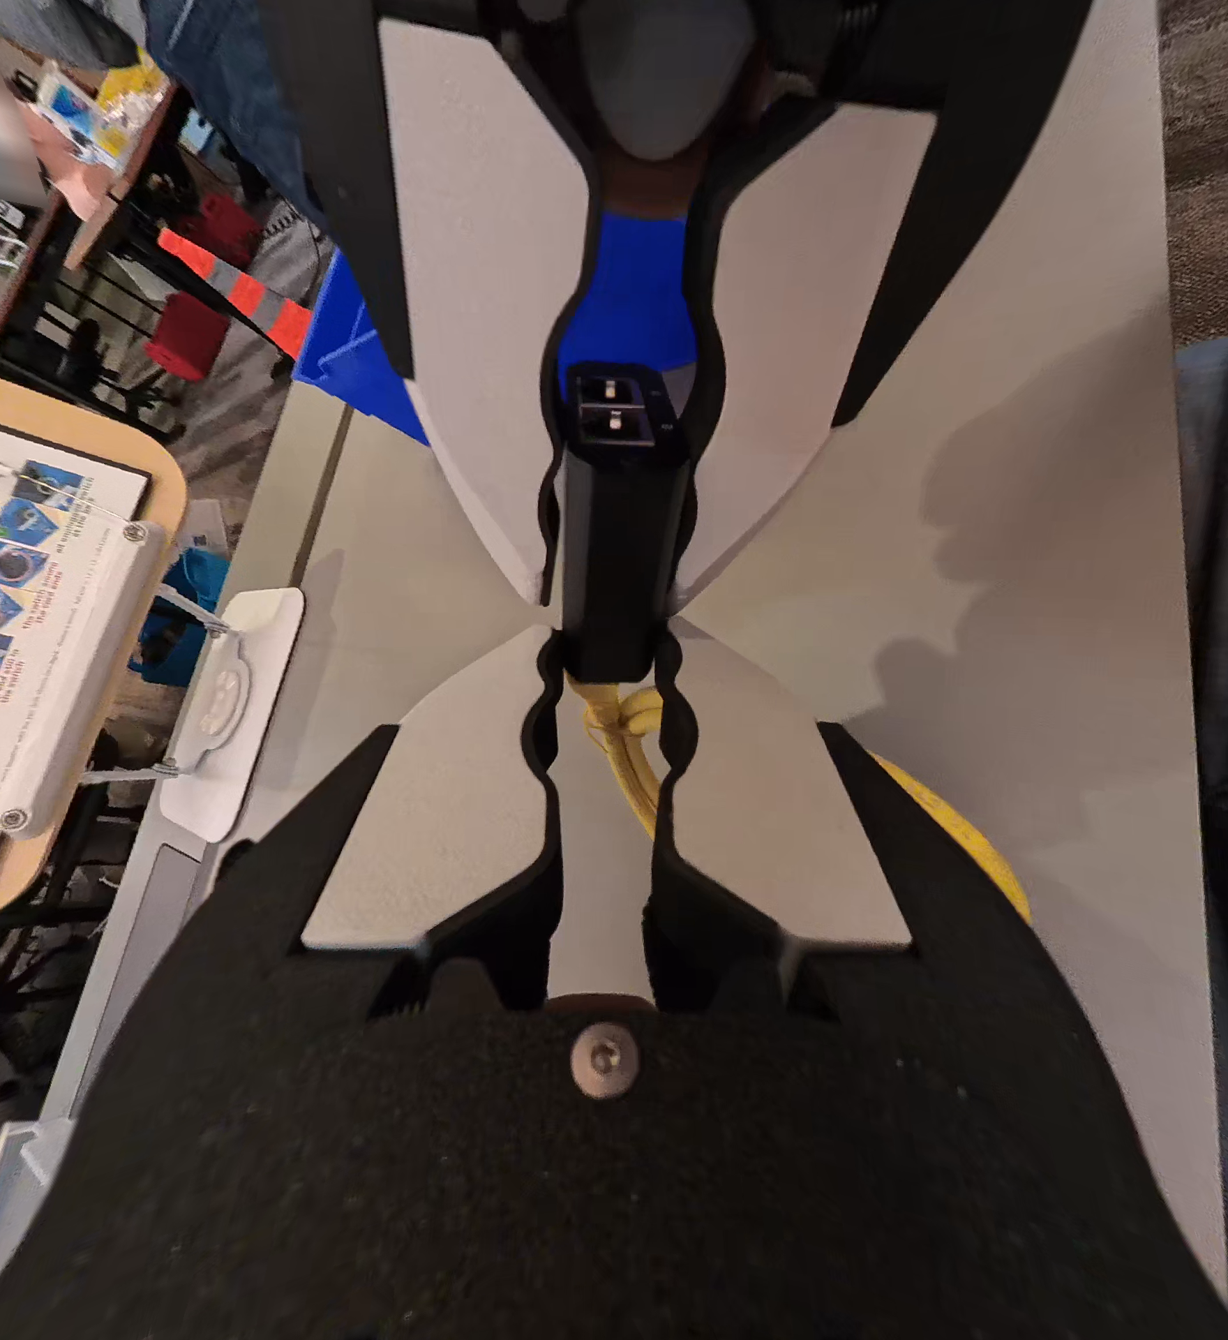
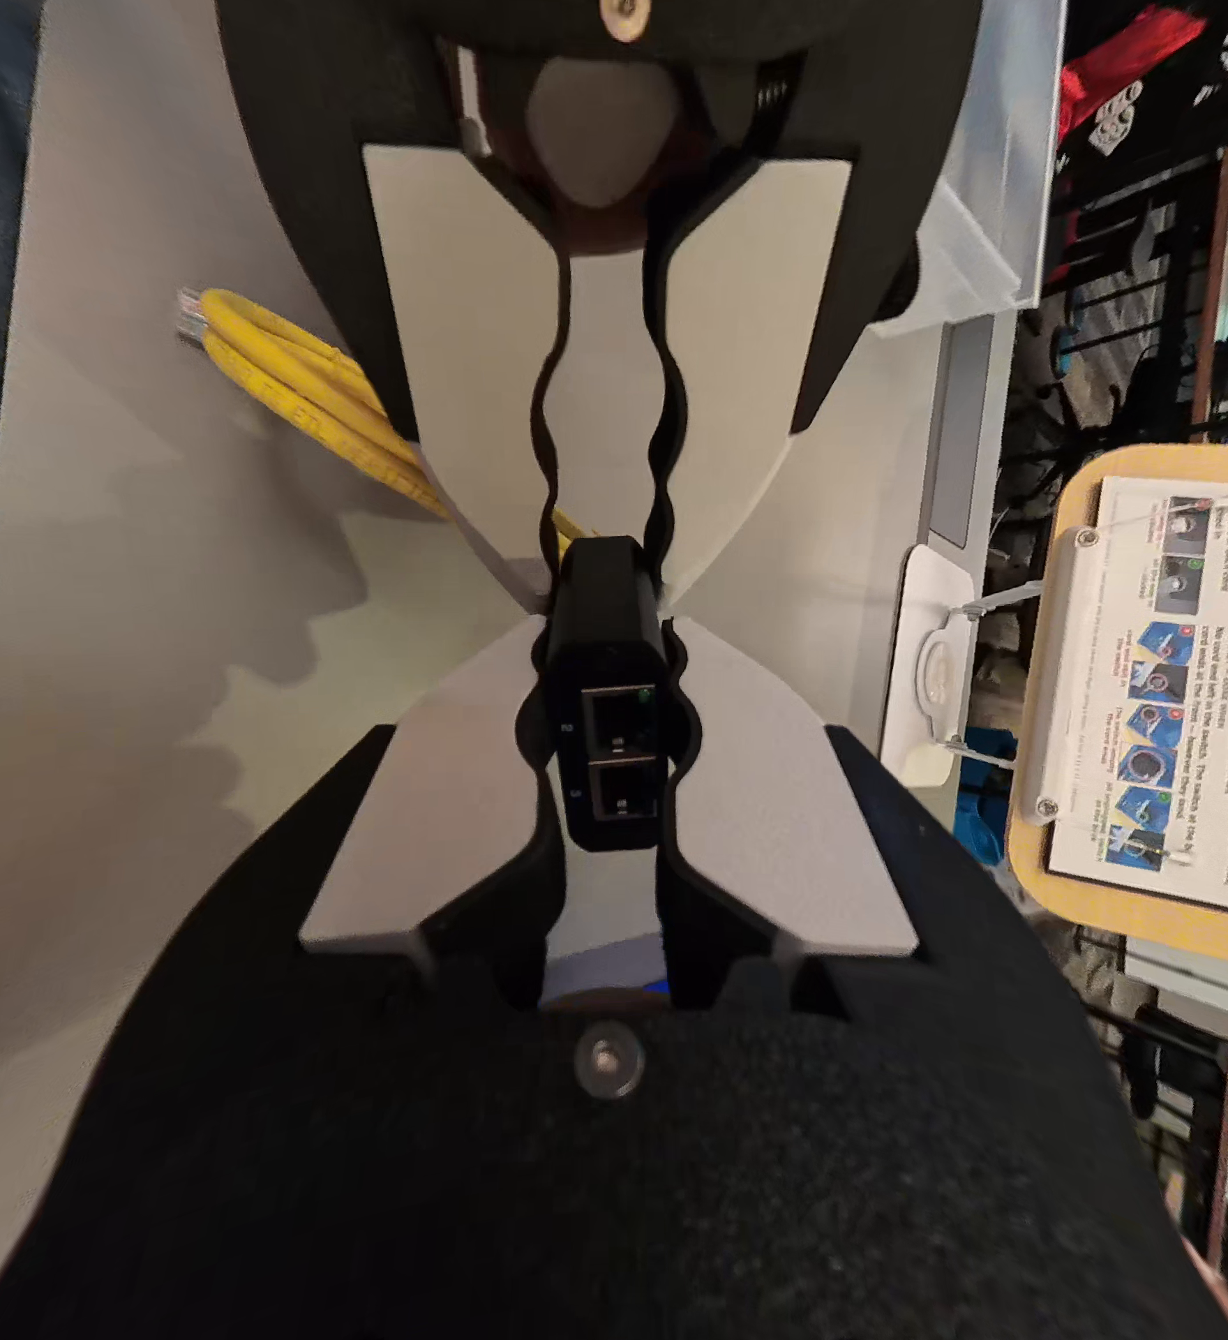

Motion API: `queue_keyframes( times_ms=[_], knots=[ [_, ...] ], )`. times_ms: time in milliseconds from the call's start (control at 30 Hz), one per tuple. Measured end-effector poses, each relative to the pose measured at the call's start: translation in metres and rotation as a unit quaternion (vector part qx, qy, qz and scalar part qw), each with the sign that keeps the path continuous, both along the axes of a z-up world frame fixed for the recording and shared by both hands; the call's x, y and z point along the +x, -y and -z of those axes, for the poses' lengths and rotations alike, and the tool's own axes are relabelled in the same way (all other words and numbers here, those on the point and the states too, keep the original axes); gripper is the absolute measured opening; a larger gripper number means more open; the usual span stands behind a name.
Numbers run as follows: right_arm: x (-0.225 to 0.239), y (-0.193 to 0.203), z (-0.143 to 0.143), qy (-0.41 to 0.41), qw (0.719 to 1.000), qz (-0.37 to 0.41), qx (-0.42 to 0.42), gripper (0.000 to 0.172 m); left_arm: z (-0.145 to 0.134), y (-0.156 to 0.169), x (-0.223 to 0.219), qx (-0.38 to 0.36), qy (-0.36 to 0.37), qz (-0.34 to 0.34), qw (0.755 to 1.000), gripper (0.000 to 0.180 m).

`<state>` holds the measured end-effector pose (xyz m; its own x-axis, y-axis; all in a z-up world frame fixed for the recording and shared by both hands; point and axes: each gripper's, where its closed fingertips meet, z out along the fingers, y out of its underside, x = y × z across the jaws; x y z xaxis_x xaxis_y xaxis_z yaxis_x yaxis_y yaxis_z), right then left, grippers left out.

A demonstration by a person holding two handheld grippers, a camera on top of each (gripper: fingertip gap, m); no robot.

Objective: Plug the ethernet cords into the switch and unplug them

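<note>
Between my two tools, above the pale grey bench (image 1: 886,507), hangs the small black rectangular plastic switch (image 1: 622,551). The left tool (image 1: 615,652) is clamped on the end nearest to it, and its wavy black fingers (image 1: 669,663) press the two long sides. The right tool (image 2: 607,674) is clamped on the opposite end, where the ports are, so both hold the same box from opposite directions.

I judge the switch to be light and stiff, with a smooth shell that may slip if the pressure is weak. The flat long sides are the good place to hold; the port face must remain free. One tool seems enough to carry it, so I think the other could release and go for a cord.

The switch is a narrow block with softened edges. Its end face has two square sockets (image 2: 622,754), one over the other, both empty, and a small green light beside the upper one.

The coiled yellow ethernet cords (image 2: 292,377) lie on the bench behind the switch, tied in a bundle, with a clear plug (image 2: 191,312) at the end. I expect the cable to be flexible and the plug latch a little fragile, so I would hold near the plug body.
</note>
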<state>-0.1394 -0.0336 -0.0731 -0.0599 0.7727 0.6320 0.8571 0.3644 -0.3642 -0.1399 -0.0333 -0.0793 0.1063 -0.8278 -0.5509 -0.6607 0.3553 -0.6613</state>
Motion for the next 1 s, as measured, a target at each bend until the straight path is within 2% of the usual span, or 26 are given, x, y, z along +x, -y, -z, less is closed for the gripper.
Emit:
queue_keyframes(
  times_ms=[167,300,400,500,567,633,767,867,967,1000],
  knots=[
    [-0.002,0.007,-0.013,-0.071,0.996,-0.046,-0.006,0.027,-0.009,0.006,-0.004,-0.009,0.047,0.026,0.999,0.023],
    [0.012,-0.001,-0.025,-0.13,0.991,-0.033,-0.027,0.031,-0.024,0.006,-0.017,-0.043,0.094,0.043,0.994,0.023],
    [0.007,0.01,-0.036,-0.217,0.969,-0.063,-0.1,0.042,-0.046,0.016,-0.023,-0.111,0.171,0.095,0.974,0.023],
    [-0.009,0.023,-0.05,-0.3,0.936,-0.11,-0.146,0.045,-0.062,0.03,-0.021,-0.158,0.241,0.155,0.945,0.023],
    [-0.018,0.028,-0.052,-0.325,0.922,-0.127,-0.166,0.043,-0.064,0.033,-0.018,-0.166,0.267,0.17,0.934,0.023],
    [-0.023,0.027,-0.049,-0.326,0.923,-0.13,-0.158,0.024,-0.061,0.034,-0.015,-0.169,0.271,0.174,0.931,0.023],
    [-0.022,0.022,-0.044,-0.306,0.935,-0.118,-0.136,0.023,-0.056,0.03,-0.014,-0.167,0.275,0.168,0.932,0.024],
    [-0.019,0.015,-0.041,-0.29,0.943,-0.1,-0.13,0.022,-0.051,0.019,-0.016,-0.173,0.276,0.136,0.936,0.026],
    [-0.016,0.01,-0.032,-0.262,0.952,-0.085,-0.131,0.022,-0.061,0.007,-0.022,-0.166,0.299,0.09,0.935,0.06],
    [-0.015,0.008,-0.028,-0.253,0.955,-0.079,-0.131,0.022,-0.066,0.007,-0.024,-0.165,0.301,0.089,0.935,0.064]
  ],
)
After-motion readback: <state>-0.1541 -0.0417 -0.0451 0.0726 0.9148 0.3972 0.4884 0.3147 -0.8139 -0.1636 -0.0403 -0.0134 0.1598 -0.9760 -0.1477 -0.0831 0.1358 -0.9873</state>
